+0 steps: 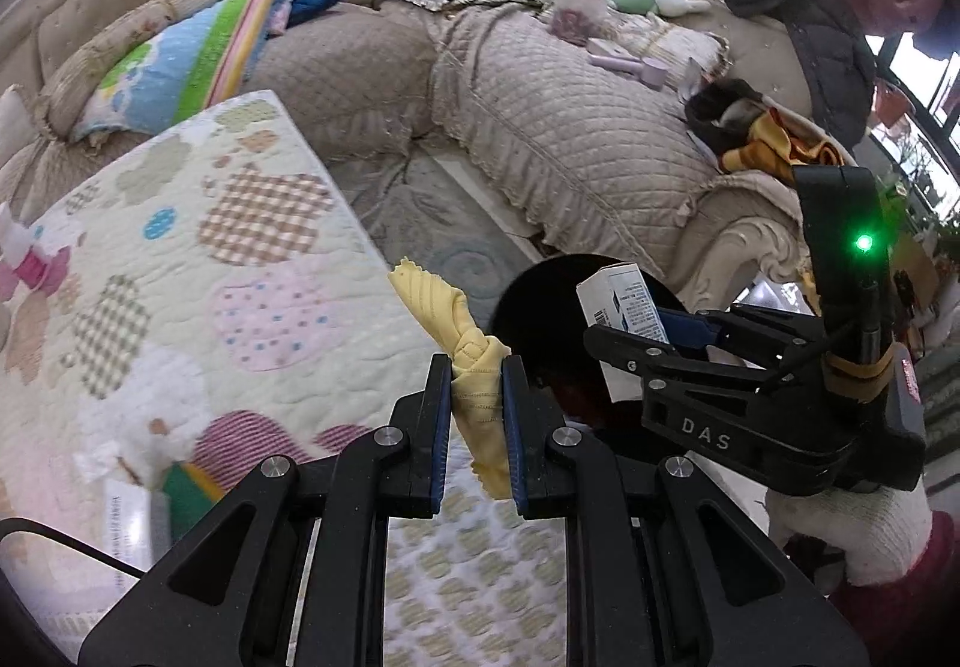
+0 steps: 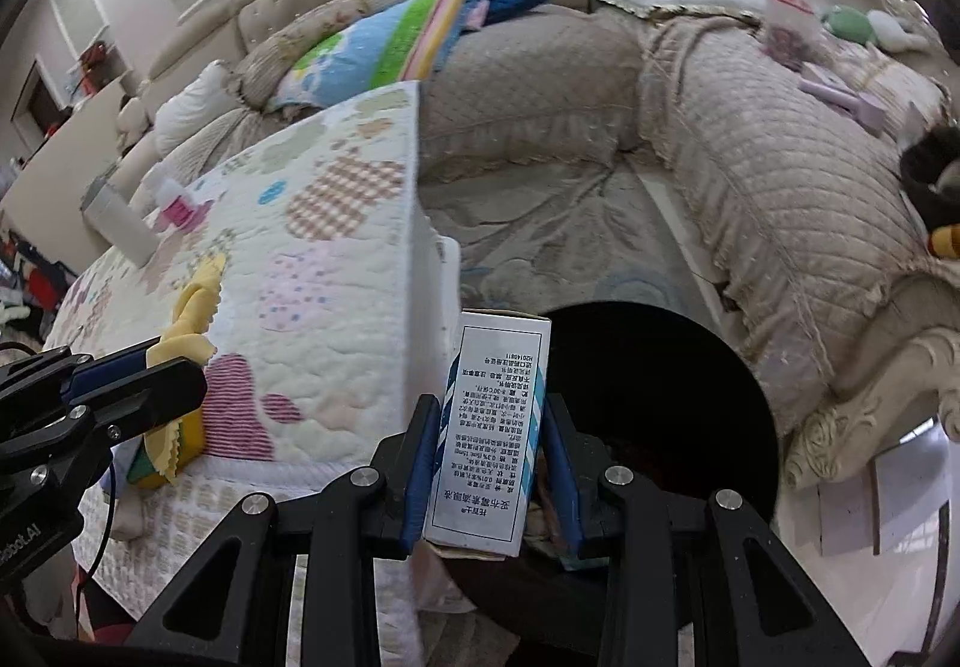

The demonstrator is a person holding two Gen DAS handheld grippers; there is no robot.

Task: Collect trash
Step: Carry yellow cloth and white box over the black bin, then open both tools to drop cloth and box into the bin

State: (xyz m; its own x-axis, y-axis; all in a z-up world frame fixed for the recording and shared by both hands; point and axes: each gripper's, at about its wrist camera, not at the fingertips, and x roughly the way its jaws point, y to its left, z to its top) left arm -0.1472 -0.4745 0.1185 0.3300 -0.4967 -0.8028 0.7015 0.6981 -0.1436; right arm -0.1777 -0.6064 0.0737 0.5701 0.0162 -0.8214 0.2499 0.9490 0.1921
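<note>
Both tongs are loaded. The left tongs [image 1: 477,397] are closed tight on a knotted yellow scrap [image 1: 465,352], held above the quilted worktop [image 1: 240,277] near its 3 o'clock edge. The right tongs [image 2: 489,463] are clamped on a small white carton [image 2: 489,427] printed with text, poised over the black bin [image 2: 660,367], whose dark mouth sits on the floor just off that edge. So 2 pieces look collected but not yet dropped; the carton seems closest to release. More remains on the worktop, I'd judge: a grey tube [image 2: 117,223] and a pink-and-white wrapper [image 2: 180,208] at about 10 o'clock, plus a green-and-yellow packet [image 1: 189,487] nearer the front.
</note>
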